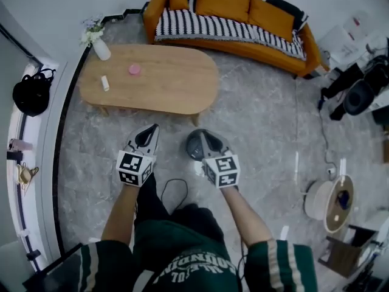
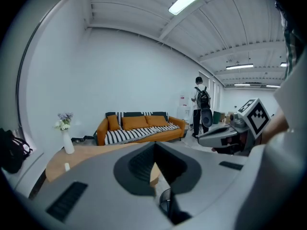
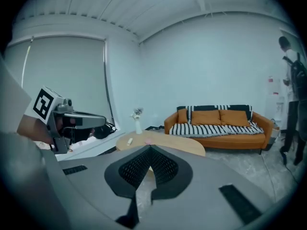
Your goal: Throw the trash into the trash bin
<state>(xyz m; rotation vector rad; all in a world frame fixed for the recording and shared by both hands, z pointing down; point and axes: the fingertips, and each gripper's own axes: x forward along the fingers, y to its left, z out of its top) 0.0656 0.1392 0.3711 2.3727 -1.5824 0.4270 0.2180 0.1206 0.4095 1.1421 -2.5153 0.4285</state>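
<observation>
A dark mesh bin [image 1: 192,148] stands on the grey floor just under my right gripper [image 1: 205,136], and a sliver of its rim [image 2: 165,202] shows below the left jaws. Both grippers hang in the air in front of the person, short of the oval wooden table [image 1: 164,84]. My left gripper [image 1: 152,129] is shut with nothing between its pads [image 2: 154,147]. The right gripper [image 3: 150,150] is also shut and empty. A small white scrap [image 1: 105,83] and a pink thing [image 1: 134,69] lie on the table.
An orange sofa [image 1: 243,17] with a striped throw lines the far wall. A white vase [image 1: 100,48] stands at the table's left end. A round white container [image 1: 328,201] and clutter sit at the right. A person with a backpack [image 2: 201,104] stands far off.
</observation>
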